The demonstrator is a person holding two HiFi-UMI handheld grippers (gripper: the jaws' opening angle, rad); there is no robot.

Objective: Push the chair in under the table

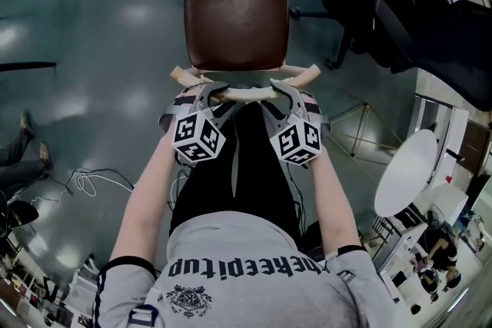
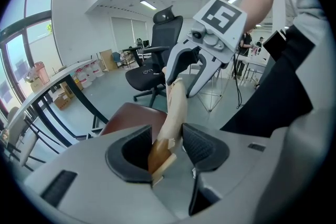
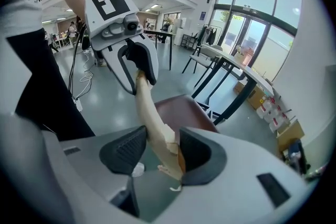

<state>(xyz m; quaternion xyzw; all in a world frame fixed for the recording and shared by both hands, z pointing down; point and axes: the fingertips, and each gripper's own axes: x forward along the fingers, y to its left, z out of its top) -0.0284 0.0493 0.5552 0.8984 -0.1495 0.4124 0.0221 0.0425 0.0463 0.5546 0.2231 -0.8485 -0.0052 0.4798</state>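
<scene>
Before the person, chair (image 1: 236, 25) faces away; left tongs (image 1: 218, 93), right tongs (image 1: 277, 89) grip its crosswise rail (image 1: 247, 95).

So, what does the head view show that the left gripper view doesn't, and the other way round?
Only the head view: the whole brown seat from above and a white cable on the floor. Only the left gripper view: the left gripper, its jaws closed on the backrest, seen up close, plus a white tabletop by the windows. Both: the right gripper on that backrest and the black office chair.
</scene>
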